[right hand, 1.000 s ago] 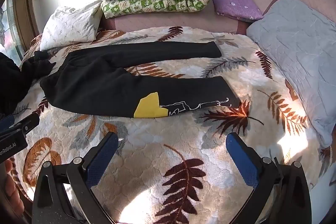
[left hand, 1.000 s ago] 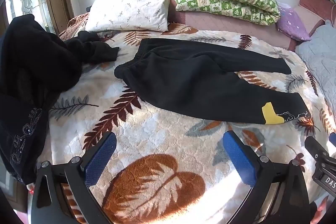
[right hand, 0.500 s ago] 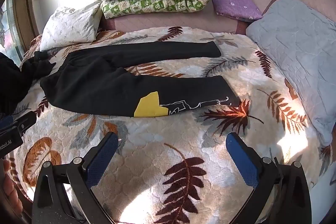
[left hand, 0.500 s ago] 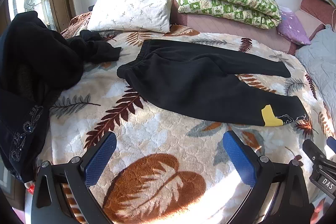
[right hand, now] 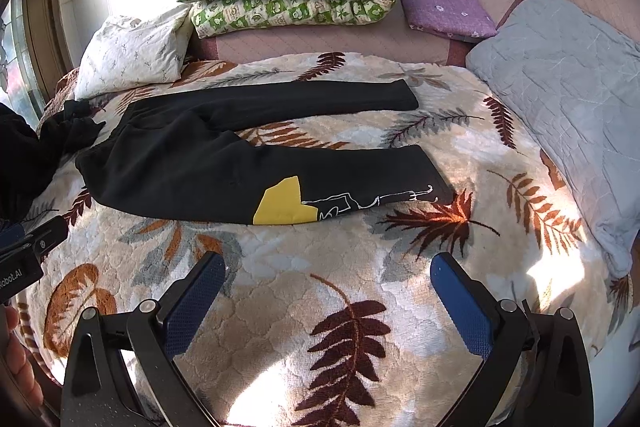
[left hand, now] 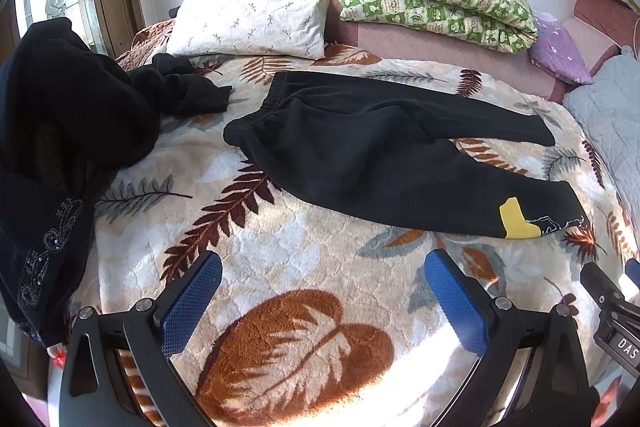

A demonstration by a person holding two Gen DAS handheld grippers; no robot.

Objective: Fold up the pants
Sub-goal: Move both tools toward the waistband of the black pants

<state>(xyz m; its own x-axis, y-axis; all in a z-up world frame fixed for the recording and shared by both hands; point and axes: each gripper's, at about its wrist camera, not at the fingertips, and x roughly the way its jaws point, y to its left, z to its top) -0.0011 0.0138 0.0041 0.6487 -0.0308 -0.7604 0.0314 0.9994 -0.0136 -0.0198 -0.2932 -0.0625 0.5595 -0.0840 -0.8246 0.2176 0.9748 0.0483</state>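
Black pants [left hand: 372, 155] (yellow patch [right hand: 286, 203] on the near leg): spread flat, unfolded, on leaf-print blanket [left hand: 280, 267], waistband toward the dark clothing heap [left hand: 60, 131], legs splayed apart. Left gripper [left hand: 322, 287]: jaws wide, holding nothing, above the blanket short of the pants. Right gripper [right hand: 328, 287]: likewise.

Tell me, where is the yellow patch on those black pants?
The yellow patch sits on the near leg of the black fleece pants, toward the cuff, centre of the right wrist view, above the leaf-print blanket.
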